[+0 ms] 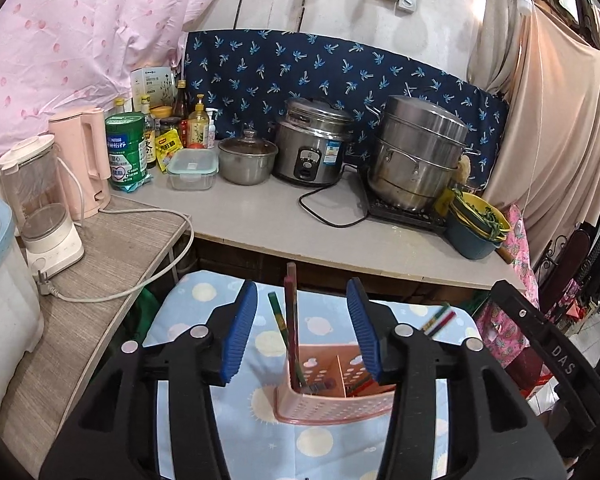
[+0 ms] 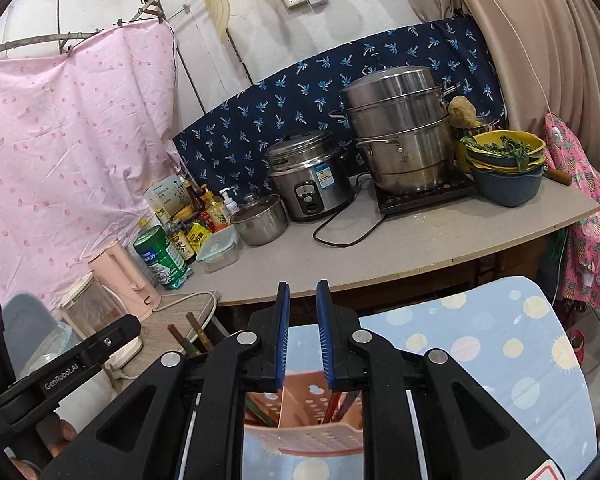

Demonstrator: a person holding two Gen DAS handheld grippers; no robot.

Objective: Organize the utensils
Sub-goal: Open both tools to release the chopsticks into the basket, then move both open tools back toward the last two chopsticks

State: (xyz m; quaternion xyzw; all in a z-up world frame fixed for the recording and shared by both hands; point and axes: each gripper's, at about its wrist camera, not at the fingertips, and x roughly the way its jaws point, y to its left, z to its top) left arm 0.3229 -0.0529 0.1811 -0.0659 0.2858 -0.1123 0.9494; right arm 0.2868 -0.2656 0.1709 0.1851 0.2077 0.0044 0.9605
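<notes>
A pink perforated utensil holder (image 1: pixel 332 404) with compartments stands on a light blue dotted cloth (image 1: pixel 204 304). Red and green chopsticks (image 1: pixel 291 320) stand upright in its left compartment. My left gripper (image 1: pixel 302 284) hangs over the holder, its blue pads wide apart and touching nothing. A blurred pair of red and green chopsticks (image 1: pixel 440 320) shows at the right, and I cannot tell whether it rests on anything. In the right wrist view, my right gripper (image 2: pixel 303 284) is above the holder (image 2: pixel 300 436), its pads a narrow gap apart with nothing between. Red chopsticks (image 2: pixel 332 404) lean inside.
A grey counter (image 1: pixel 284 224) behind carries a rice cooker (image 1: pixel 312 148), a steel steamer pot (image 1: pixel 416 156) on a hob, a small lidded pot (image 1: pixel 246 158), stacked bowls with greens (image 1: pixel 478 224), bottles and a green tin (image 1: pixel 126 152). A pink kettle (image 1: pixel 82 160) and a blender (image 1: pixel 40 200) stand left.
</notes>
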